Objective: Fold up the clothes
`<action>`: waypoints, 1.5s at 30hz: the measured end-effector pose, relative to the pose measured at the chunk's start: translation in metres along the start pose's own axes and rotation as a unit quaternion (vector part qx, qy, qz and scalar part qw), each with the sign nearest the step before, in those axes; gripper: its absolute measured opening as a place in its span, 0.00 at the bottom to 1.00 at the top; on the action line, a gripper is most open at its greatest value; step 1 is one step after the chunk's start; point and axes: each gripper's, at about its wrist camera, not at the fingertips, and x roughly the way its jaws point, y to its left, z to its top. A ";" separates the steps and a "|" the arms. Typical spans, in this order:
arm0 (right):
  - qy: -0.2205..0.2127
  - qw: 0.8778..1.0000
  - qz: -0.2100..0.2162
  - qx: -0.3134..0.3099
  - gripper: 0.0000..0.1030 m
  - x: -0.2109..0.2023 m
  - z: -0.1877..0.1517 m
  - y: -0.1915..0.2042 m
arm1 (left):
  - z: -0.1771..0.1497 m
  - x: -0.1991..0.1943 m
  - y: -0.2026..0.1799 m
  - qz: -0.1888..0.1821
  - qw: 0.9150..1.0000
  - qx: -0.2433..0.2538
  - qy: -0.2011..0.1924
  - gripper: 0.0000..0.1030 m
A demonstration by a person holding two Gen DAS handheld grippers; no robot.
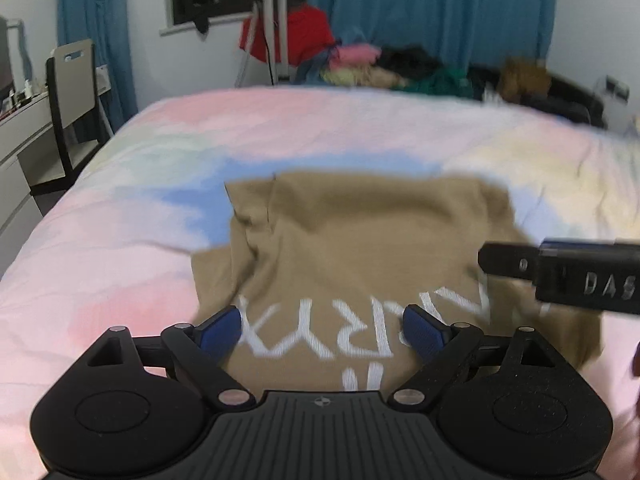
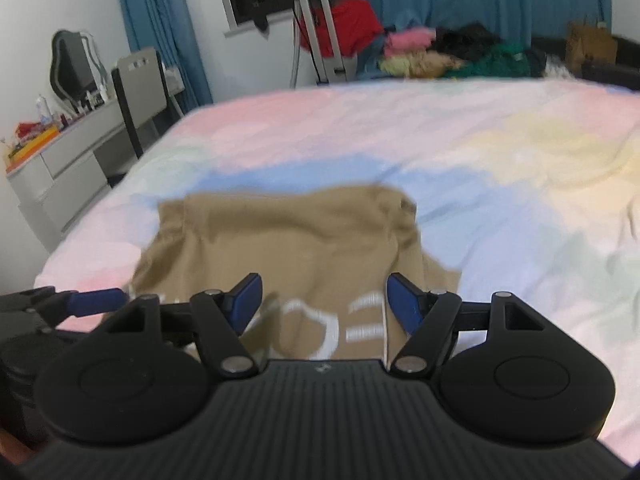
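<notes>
Tan shirt (image 1: 352, 240) lies partly folded on the bed (image 1: 120, 240), near-centre, white lettering up on the near part, a sleeve or side flap bunched at its left edge. Left tool (image 1: 322, 332) is spread wide over the near hem, blue pads either side of the lettering, nothing between them. Right tool (image 2: 324, 304) is spread too, over the shirt's near right part, nothing pinched; in the left view it shows as a black bar coming in from the right over the shirt. Both views are blurred, so I can't tell whether either tool touches the cloth. My read: between grasps, next is picking up the near edge for another fold. To do it well: drop each tool onto a near corner, left on left, right on right, pinch all layers at once and not only the top one, lift both together and level, carry the edge toward the far side so it lands square on the far edge, then let go and smooth it out. Risk: the bunched left flap drags and skews the fold, so flatten it first. Pile of clothes (image 1: 360, 64) at the far end is well apart.
</notes>
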 end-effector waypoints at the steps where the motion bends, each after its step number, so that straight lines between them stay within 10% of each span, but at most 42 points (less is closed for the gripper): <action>1: 0.011 1.000 -0.003 0.000 0.69 0.005 -0.003 0.000 | -0.002 0.002 0.003 -0.004 1.000 -0.010 0.005 0.88; 12: 0.034 0.999 -0.011 0.011 0.70 0.021 -0.017 -0.002 | -0.029 -0.039 0.034 -0.020 0.988 -0.151 0.024 0.88; 23: 0.035 0.999 -0.013 0.019 0.71 0.023 -0.015 -0.003 | -0.049 -0.034 0.059 -0.105 0.947 -0.295 0.067 0.89; 31: 0.036 0.999 -0.015 0.027 0.71 0.024 -0.014 -0.004 | -0.046 -0.058 0.064 -0.135 0.937 -0.319 0.047 0.90; 36: 0.037 0.999 -0.018 0.030 0.71 0.025 -0.013 -0.002 | -0.057 -0.050 0.056 -0.218 0.906 -0.354 0.077 0.91; 40: 0.037 0.999 -0.019 0.034 0.71 0.026 -0.012 -0.001 | -0.061 -0.026 0.057 -0.187 0.909 -0.363 0.085 0.91; 45: 0.036 0.998 -0.019 0.039 0.71 0.026 -0.013 -0.002 | -0.072 -0.007 0.082 -0.202 0.861 -0.462 0.064 0.91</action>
